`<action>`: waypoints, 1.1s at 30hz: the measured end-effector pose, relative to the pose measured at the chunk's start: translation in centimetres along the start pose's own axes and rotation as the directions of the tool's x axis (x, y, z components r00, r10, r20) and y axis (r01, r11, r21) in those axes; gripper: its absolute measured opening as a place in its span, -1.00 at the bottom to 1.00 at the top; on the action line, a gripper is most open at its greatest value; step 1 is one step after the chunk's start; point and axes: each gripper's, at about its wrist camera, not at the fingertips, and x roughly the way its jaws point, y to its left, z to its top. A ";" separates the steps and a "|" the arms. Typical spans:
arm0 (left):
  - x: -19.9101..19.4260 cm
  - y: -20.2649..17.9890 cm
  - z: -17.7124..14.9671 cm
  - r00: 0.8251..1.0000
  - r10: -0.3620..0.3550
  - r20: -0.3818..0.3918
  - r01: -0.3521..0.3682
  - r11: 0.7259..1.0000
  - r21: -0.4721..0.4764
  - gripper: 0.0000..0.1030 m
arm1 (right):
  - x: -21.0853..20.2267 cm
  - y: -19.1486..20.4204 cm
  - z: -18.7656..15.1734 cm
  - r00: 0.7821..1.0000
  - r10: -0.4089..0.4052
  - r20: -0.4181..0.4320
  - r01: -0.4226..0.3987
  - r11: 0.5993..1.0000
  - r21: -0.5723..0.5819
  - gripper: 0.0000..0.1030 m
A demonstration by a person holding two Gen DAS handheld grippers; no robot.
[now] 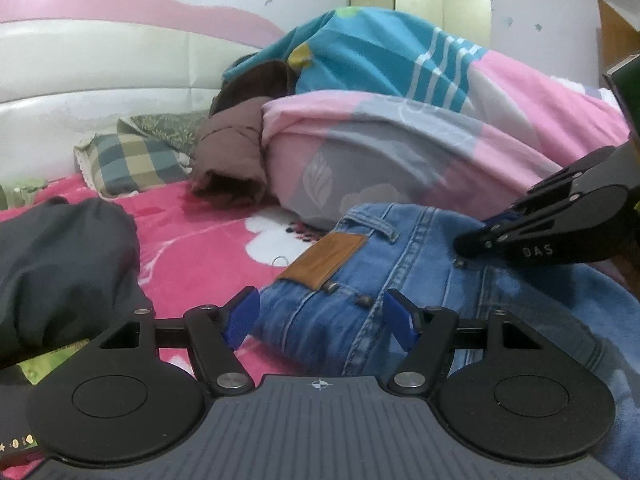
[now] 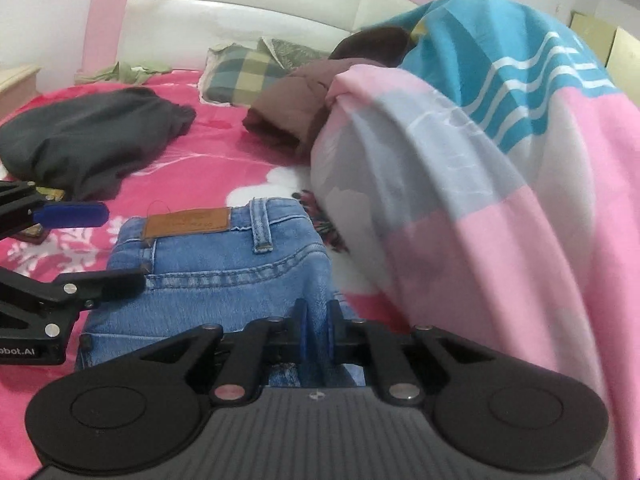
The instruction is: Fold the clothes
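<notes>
Blue jeans [image 1: 360,264] with a brown leather patch [image 1: 324,256] lie folded on the pink bed sheet [image 1: 192,240]. My left gripper [image 1: 322,316] is open, its blue pads standing either side of the jeans' near corner without pressing it. My right gripper [image 1: 472,240] comes in from the right, down on the denim. In the right wrist view the right gripper [image 2: 317,320] is shut on a raised fold of the jeans [image 2: 224,280]. The left gripper [image 2: 100,246] is open at the jeans' left edge, one finger resting on the denim.
A big pink, grey and teal quilt [image 1: 400,140] is heaped right behind the jeans. A dark grey garment [image 1: 60,264] lies on the left. A brown jacket [image 1: 228,152] and a checked pillow [image 1: 132,164] sit by the white headboard [image 1: 100,80].
</notes>
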 end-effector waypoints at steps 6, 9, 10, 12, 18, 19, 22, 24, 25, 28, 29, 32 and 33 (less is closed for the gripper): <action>0.2 0.3 0.0 1.000 0.006 -0.013 -0.006 1.000 -0.022 0.34 | 1.3 -0.9 -0.1 0.999 -0.036 -0.011 0.036 0.999 0.005 -0.82; 0.4 0.4 0.0 1.000 0.013 -0.026 -0.013 1.000 -0.025 0.34 | 2.1 -1.3 -0.2 0.999 -0.038 -0.025 0.038 0.999 0.000 -0.82; 0.5 0.4 0.0 0.999 0.015 -0.030 -0.016 1.000 -0.026 0.35 | 2.6 -1.2 -0.3 0.999 -0.042 -0.032 0.042 0.999 -0.010 -0.82; 0.6 0.4 -0.1 0.999 0.017 -0.038 -0.018 1.000 -0.025 0.35 | 3.6 -1.2 -0.5 0.998 -0.047 -0.048 0.046 0.999 -0.024 -0.82; 1.0 0.4 -0.1 0.998 0.015 -0.061 -0.016 1.000 -0.023 0.36 | 6.4 -1.7 -1.6 0.993 -0.065 -0.097 0.063 0.998 -0.023 -0.91; 1.1 0.4 -0.1 0.998 0.013 -0.064 -0.015 1.000 -0.023 0.36 | 6.7 -1.4 -1.8 0.992 -0.073 -0.098 0.069 0.997 -0.043 -0.90; 1.3 0.5 -0.1 0.998 0.005 -0.070 -0.007 1.000 -0.030 0.36 | 7.5 -1.1 -2.2 0.990 -0.092 -0.103 0.085 0.994 -0.069 -0.90; 1.4 0.6 -0.1 0.997 -0.003 -0.072 0.001 0.999 -0.036 0.36 | 8.0 -1.0 -2.2 0.988 -0.115 -0.104 0.108 0.992 -0.071 -0.91; 1.4 0.6 -0.1 0.997 -0.006 -0.074 0.003 0.999 -0.040 0.37 | 8.3 -0.8 -2.2 0.985 -0.134 -0.108 0.125 0.988 -0.087 -0.91; 1.5 0.8 -0.2 0.997 -0.009 -0.082 0.005 0.999 -0.052 0.39 | 7.4 -0.9 -1.5 0.982 -0.158 -0.105 0.149 0.985 -0.092 -0.89; 1.5 0.9 -0.2 0.996 -0.011 -0.085 0.006 0.998 -0.057 0.40 | 6.6 -1.2 -1.3 0.981 -0.165 -0.100 0.158 0.985 -0.074 -0.87; 1.8 1.1 -0.2 0.995 -0.017 -0.097 0.011 0.997 -0.070 0.42 | 1.8 -3.6 -1.2 0.980 -0.189 -0.069 0.193 0.979 0.066 -0.83; 1.9 1.1 -0.1 0.995 -0.020 -0.102 0.012 0.997 -0.076 0.44 | -0.2 -4.6 -1.4 0.980 -0.189 -0.058 0.195 0.973 0.127 -0.82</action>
